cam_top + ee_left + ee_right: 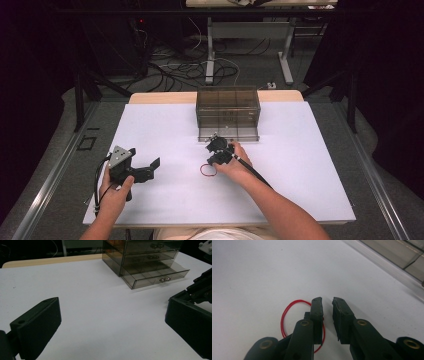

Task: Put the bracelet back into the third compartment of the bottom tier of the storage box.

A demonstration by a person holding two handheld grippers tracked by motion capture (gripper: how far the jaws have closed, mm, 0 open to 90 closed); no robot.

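I've got the right gripper (327,302) nearly closed, nothing pinched yet, over the red rubber band (287,317) mid-worktop, near the drawer box (228,112). Band's light, floppy, thin: pinch one strand flat. Left gripper (112,322) wide, idle.

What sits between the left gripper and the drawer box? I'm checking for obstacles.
Nothing: in the left gripper view, bare white table runs to the drawer box.

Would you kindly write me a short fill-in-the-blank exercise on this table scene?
1. The loop lying on the table is ____ in colour.
2. The ____ drawer of the smoky chest stands pulled out.
3. The loop lies under the ____ hand-held gripper.
4. The left hand-held gripper's jaws stand wide ____.

Missing words: red; bottom; right; open
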